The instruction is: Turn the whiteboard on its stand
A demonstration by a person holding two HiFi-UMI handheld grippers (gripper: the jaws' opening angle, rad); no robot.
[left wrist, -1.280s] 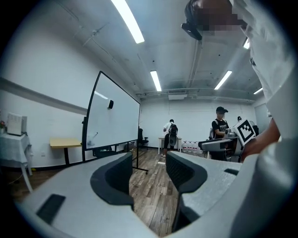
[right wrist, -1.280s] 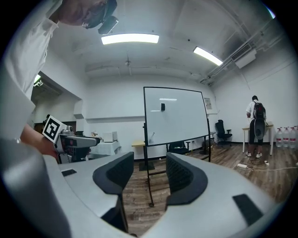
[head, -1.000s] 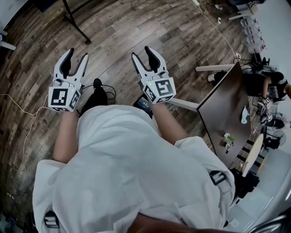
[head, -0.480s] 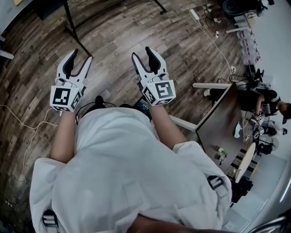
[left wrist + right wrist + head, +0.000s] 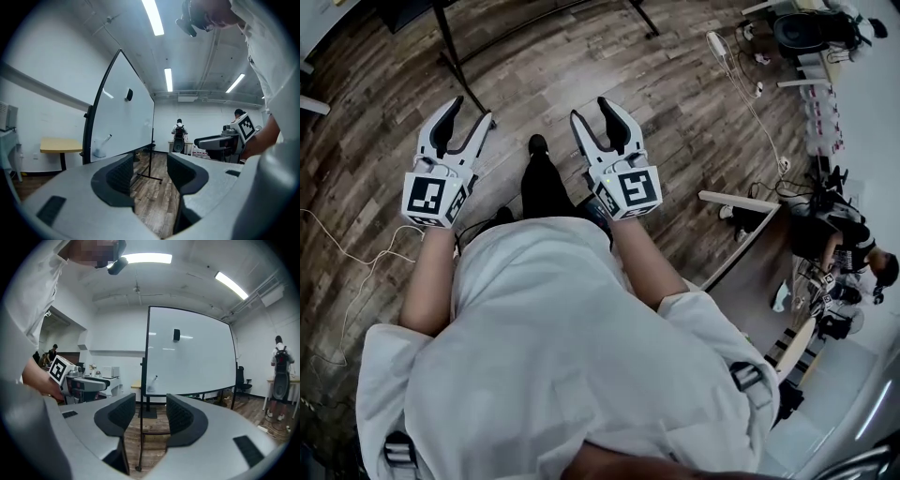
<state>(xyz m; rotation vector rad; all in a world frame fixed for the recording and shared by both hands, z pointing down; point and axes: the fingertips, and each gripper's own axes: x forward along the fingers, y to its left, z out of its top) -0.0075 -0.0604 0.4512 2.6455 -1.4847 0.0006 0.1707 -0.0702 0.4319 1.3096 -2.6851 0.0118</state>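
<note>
1. An office-type lab or workroom is indicated: plain white walls (image 5: 117, 329), strip lights (image 5: 152, 16) and exposed pipes (image 5: 214, 51) on the ceiling.
2. A whiteboard (image 5: 190, 352) is set on a stand over a wood-look floor (image 5: 581, 75).
3. A table (image 5: 61, 145) is placed against the wall.
4. Cables (image 5: 748, 89) and a power strip (image 5: 716, 42) are laid across the floor.
5. A person (image 5: 280, 369) with a backpack is seen at a far bench.

Whiteboard (image 5: 190, 352) on stand (image 5: 141, 441) ahead, left gripper (image 5: 472, 110) beside right gripper (image 5: 591, 107)
</note>
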